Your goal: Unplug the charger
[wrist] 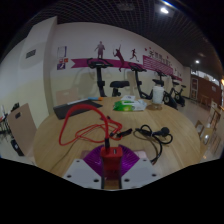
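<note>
The claw [110, 160] sits low over the near edge of a wooden tabletop [50, 140]; its purple pads [100, 158] close in on a small red charger plug [110, 157] held between the fingers; whether both pads press on it cannot be told for sure. A red cable [78, 125] loops from the plug toward the middle of the tabletop; a black cable [150, 131] lies coiled toward the right edge; a green and white packet [129, 104] and a white bottle [157, 94] stand near the far edge. Beyond the far edge, exercise bikes [103, 75] line a white wall with sport figures [110, 52]; a wooden chair [20, 125] stands off the left edge.
</note>
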